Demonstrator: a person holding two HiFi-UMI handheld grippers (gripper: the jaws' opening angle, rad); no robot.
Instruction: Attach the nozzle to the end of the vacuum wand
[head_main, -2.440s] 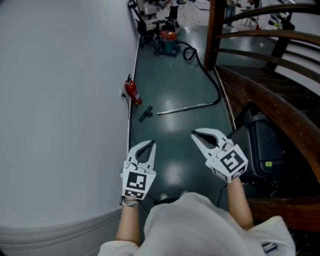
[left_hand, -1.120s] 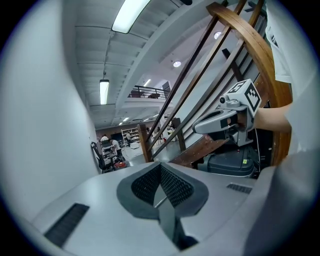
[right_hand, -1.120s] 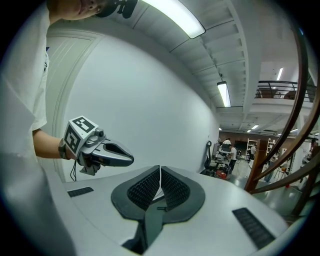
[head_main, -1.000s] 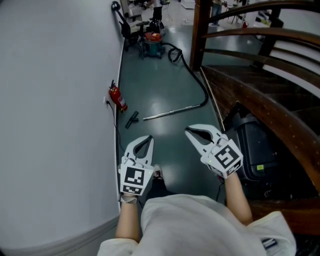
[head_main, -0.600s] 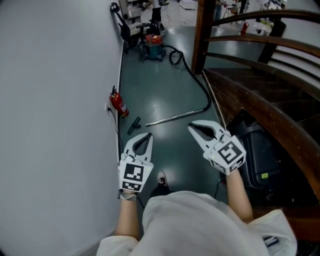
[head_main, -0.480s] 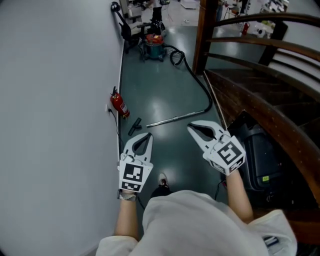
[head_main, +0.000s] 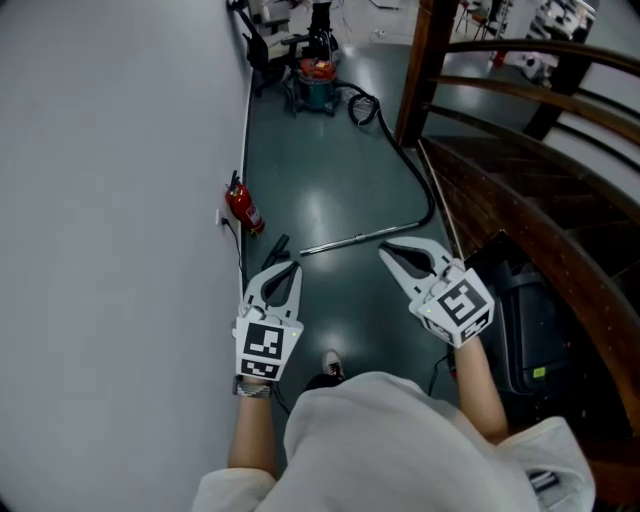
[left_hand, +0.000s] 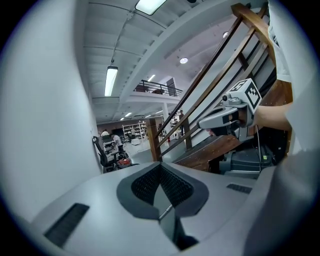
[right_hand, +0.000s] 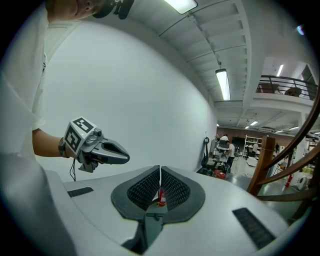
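Observation:
In the head view the metal vacuum wand (head_main: 360, 239) lies on the dark green floor, its black hose (head_main: 425, 190) curving back to the vacuum cleaner (head_main: 318, 82). The small black nozzle (head_main: 273, 247) lies by the wand's left end, partly behind my left gripper (head_main: 289, 265). That gripper is shut and empty, held above the floor just short of the nozzle. My right gripper (head_main: 386, 250) is also shut and empty, hovering near the wand's right half. In the left gripper view, the left gripper (left_hand: 160, 166) shows its pads closed. The right gripper (right_hand: 160, 168) shows the same in its own view.
A red fire extinguisher (head_main: 243, 208) stands against the white curved wall (head_main: 120, 200) on the left. A wooden staircase with railings (head_main: 520, 180) runs along the right, with a black case (head_main: 530, 320) at its foot. Office chairs and people are far back.
The person has walked forward along the corridor. Wand, nozzle and extinguisher have drawn closer, and the nozzle now sits right at the left gripper's tip. Both grippers stayed shut.

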